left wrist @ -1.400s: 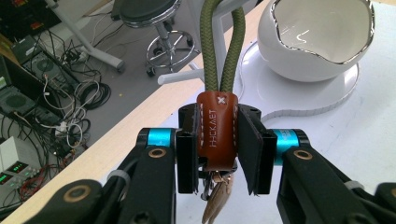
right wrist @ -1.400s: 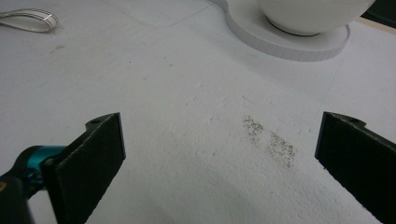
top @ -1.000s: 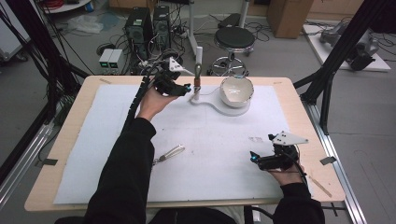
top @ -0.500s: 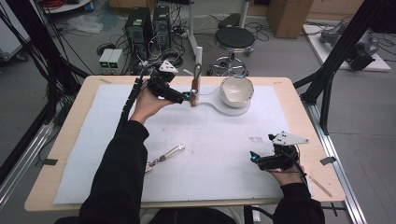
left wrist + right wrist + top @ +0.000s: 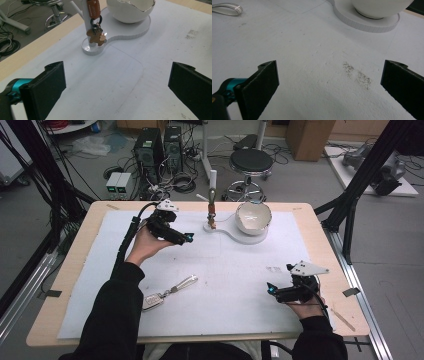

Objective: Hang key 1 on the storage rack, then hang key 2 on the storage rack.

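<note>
A brown key fob with a bear charm [image 5: 212, 209] [image 5: 95, 30] hangs from the white peg of a white stand [image 5: 226, 228] [image 5: 130, 30], beside a white bowl [image 5: 254, 217] [image 5: 130, 10]. My left gripper [image 5: 188, 238] [image 5: 116, 82] hovers to the left of the peg, apart from it. Its jaws have just been opening and stand open with nothing between them. My right gripper [image 5: 270, 289] [image 5: 329, 82] rests near the table's front right, open and empty, pointing towards the stand [image 5: 367, 23].
A car key on a silver strap [image 5: 170, 290] lies on the white mat near my left forearm; the strap's end [image 5: 227, 8] lies far off in the right gripper view. The wooden table edge [image 5: 320, 227] frames the mat. A stool and computers stand beyond the table.
The left gripper let go of the brown fob, which now hangs straight on the peg. It drew back to the left and slightly down. The right gripper stayed still.
</note>
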Tool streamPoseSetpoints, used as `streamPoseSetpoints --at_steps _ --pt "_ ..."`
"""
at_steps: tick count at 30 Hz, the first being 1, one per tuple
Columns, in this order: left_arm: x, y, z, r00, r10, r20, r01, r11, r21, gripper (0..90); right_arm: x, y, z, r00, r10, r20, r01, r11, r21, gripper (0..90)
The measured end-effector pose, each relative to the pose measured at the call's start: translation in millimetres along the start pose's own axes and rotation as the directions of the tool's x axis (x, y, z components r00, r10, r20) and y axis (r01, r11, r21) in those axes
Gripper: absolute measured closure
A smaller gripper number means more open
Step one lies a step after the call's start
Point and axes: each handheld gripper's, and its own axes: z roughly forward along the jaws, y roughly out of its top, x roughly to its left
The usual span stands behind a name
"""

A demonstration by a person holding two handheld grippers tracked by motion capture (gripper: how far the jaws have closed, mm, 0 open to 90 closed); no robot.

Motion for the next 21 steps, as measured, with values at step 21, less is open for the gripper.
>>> streamPoseSetpoints --at_steps 21 --pt "-19.5 -37.1 -29.5 0.9992 -0.011 0.039 0.012 0.9999 -0.008 1.7 0.9 0.3 0.0 1.0 -0.001 0.001 0.001 1.0 0.006 0.6"
